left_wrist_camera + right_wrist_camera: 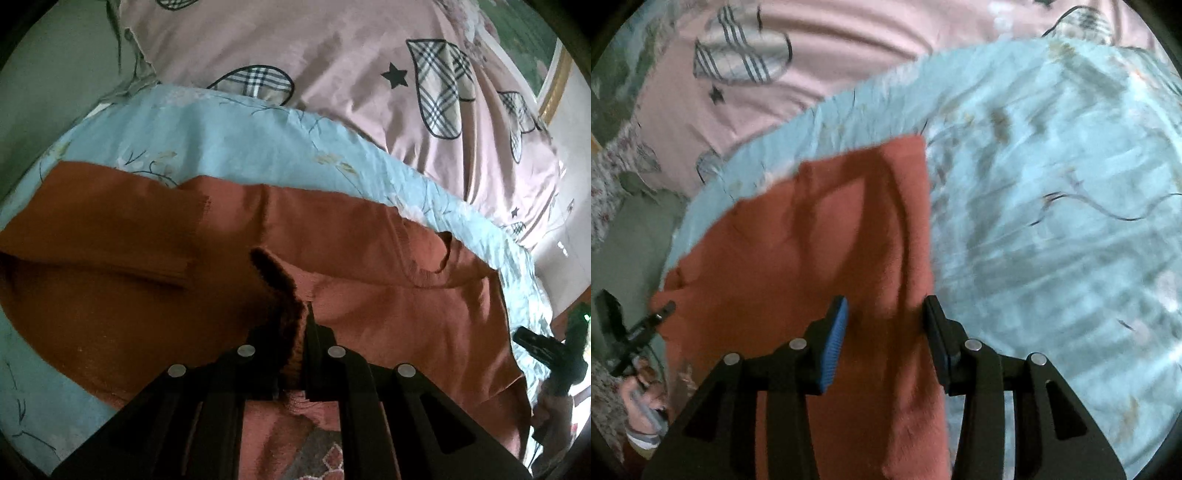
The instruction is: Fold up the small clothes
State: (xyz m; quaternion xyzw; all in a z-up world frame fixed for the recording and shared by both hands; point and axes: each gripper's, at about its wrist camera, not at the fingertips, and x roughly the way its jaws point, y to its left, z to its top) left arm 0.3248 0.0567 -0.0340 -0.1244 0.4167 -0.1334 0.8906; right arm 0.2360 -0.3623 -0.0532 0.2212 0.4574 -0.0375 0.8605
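A rust-orange knit sweater (369, 266) lies on a light-blue floral sheet (229, 129). My left gripper (295, 332) is shut on the sweater's ribbed edge (277, 280), which stands up between the fingers. A folded sleeve (110, 221) lies across the left part; the neck opening (439, 254) is at the right. In the right wrist view the sweater (812, 258) spreads below my right gripper (886, 314), which is open with blue pads (834, 343) above the sweater's right edge, holding nothing. The left gripper (639, 332) shows at the far left.
A pink quilt (351, 55) with plaid hearts and stars lies behind the blue sheet (1052, 221). The right gripper (546, 350) shows at the right edge of the left wrist view. A gold picture frame (554, 85) is at the far right.
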